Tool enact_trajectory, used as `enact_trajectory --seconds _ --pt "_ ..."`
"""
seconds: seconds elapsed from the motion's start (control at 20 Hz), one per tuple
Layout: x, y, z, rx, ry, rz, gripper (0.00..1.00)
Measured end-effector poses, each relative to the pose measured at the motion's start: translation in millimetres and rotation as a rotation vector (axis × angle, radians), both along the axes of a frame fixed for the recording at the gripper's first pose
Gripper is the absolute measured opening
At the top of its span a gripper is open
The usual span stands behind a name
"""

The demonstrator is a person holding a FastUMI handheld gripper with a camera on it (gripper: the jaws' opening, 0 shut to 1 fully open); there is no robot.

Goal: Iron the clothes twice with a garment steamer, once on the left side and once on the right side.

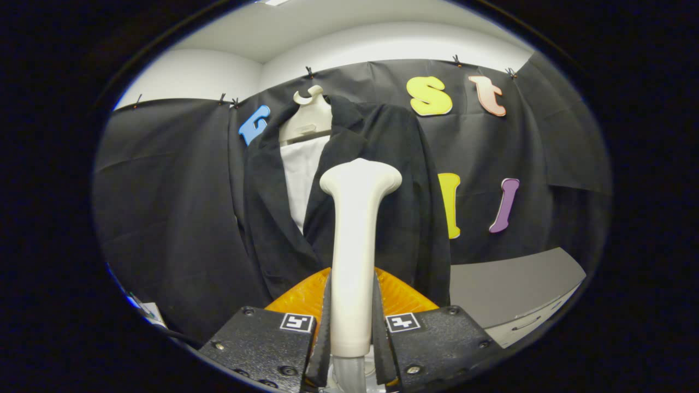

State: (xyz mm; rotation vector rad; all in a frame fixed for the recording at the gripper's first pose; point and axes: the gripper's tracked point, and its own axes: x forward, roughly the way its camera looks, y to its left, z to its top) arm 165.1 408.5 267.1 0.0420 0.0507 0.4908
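My gripper point(352, 322) is shut on the white handle of the garment steamer point(355, 229), which stands upright between the fingers point(325, 327). The steamer's wide head points toward a black jacket point(382, 180) that hangs beyond the fingers on a cream hanger point(308, 114). A white shirt front point(300, 174) shows between the lapels. The steamer head overlaps the jacket's right lapel; I cannot tell if it touches the cloth. A grey hose leaves the handle's lower end between the fingers.
An orange ribbed object point(393, 292) lies just behind the fingers, below the jacket. A grey cabinet top point(508, 284) with a drawer front stands to the right of the jacket. Black cloth covers the wall behind.
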Motion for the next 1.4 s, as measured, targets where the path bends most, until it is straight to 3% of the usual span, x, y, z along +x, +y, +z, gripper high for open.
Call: enact_trajectory --seconds 1.4 --pt "-29 -13 -162 -0.155 0.267 -0.017 0.35"
